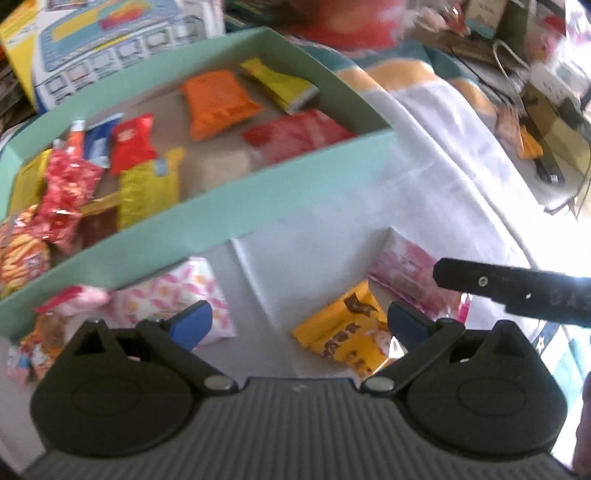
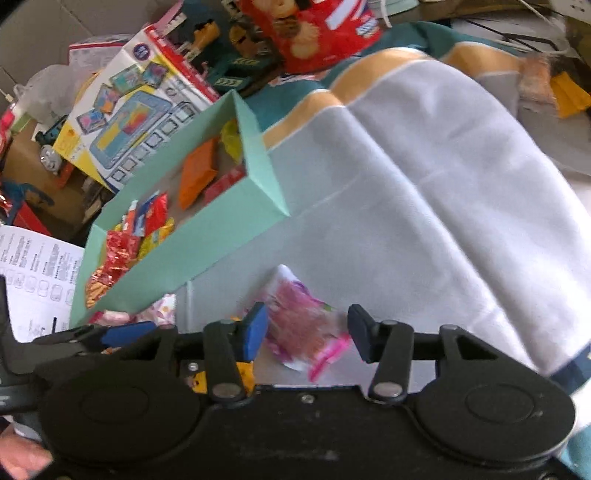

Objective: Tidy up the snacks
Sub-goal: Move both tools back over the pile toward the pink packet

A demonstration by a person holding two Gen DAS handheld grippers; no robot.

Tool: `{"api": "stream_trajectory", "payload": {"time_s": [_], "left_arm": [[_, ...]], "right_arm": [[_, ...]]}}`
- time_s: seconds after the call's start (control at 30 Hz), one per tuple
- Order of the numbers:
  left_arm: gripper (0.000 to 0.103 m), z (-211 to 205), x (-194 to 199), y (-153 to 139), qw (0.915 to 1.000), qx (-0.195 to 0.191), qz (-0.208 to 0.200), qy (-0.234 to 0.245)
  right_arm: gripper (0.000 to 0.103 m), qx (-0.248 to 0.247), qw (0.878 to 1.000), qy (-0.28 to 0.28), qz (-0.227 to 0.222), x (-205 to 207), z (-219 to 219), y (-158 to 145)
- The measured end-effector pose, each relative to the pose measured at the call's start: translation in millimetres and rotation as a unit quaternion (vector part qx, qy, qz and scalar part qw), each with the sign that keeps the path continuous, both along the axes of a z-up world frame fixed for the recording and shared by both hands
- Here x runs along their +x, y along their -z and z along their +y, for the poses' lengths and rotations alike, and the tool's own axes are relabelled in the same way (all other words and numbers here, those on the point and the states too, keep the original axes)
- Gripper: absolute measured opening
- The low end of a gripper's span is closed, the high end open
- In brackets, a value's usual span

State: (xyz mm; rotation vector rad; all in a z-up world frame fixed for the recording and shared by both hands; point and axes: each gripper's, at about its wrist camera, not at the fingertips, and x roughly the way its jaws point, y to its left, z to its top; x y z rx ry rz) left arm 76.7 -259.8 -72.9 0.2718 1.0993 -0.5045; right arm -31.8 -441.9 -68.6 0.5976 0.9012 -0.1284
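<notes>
A mint green box (image 1: 236, 201) holds several snack packets: orange (image 1: 218, 103), yellow (image 1: 147, 186), red (image 1: 131, 142). On the white cloth in front lie a yellow snack packet (image 1: 347, 332), a pink packet (image 1: 402, 273) and a pink-patterned white packet (image 1: 177, 295). My left gripper (image 1: 299, 325) is open and empty, above the cloth with the yellow packet by its right finger. My right gripper (image 2: 306, 330) is open, its fingers on either side of the pink packet (image 2: 303, 325). The box also shows in the right wrist view (image 2: 207, 240).
A white cloth (image 2: 424, 184) covers the table and drops off at the right. Behind the box are a toy box (image 2: 129, 122), a red cookie bag (image 2: 314, 29) and clutter. A printed paper sheet (image 2: 33, 273) lies at the left.
</notes>
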Motion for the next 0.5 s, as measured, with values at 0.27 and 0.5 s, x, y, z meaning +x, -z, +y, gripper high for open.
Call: {"api": "stream_trajectory", "payload": {"time_s": [0.27,0.5], "left_arm": [[0.103,16.9,-7.7,5.8,0.9999,0.005,-0.008,0.008],[0.103,58.2,2.1,4.9,0.9997,0.004,0.002,-0.024]], "right_arm": [[0.05,-0.067,0.997,-0.045,-0.01,6.7,22.2,-8.5],[0.062,-0.152,0.983,-0.105,-0.001,25.6,58.9,-3.2]]}}
